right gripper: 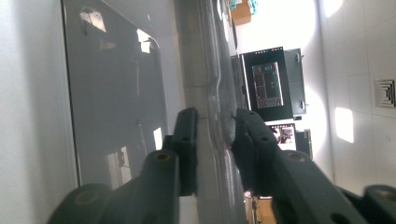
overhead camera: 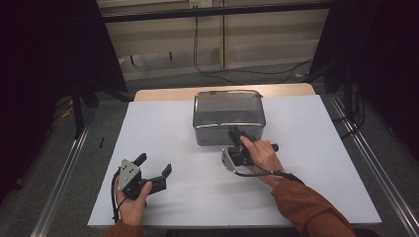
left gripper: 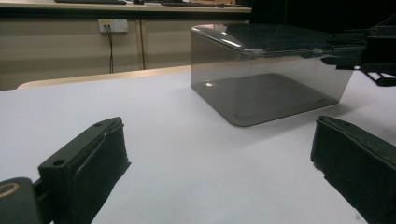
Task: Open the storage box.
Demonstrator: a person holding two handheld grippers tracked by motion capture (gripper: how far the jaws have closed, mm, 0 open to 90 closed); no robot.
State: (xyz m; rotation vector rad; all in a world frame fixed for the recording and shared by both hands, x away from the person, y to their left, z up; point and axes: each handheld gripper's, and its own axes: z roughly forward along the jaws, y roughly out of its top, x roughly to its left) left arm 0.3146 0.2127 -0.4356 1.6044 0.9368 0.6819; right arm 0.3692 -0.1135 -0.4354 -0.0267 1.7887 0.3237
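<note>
The high view is dim, with black corners at both sides and the white table (overhead camera: pixel 163 128) the brightest patch, its light soft and shadows faint. In the left gripper view the near jaws are blurred and dark, and a small glint sits on the smoky box (left gripper: pixel 261 88). The right gripper view is turned sideways, with blown-out white glare at top right and pale reflections on the box wall

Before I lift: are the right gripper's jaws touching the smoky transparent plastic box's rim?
Touching. In the right gripper view the right gripper has one jaw on each side of the smoky transparent plastic box's wall, pressed against it.
</note>
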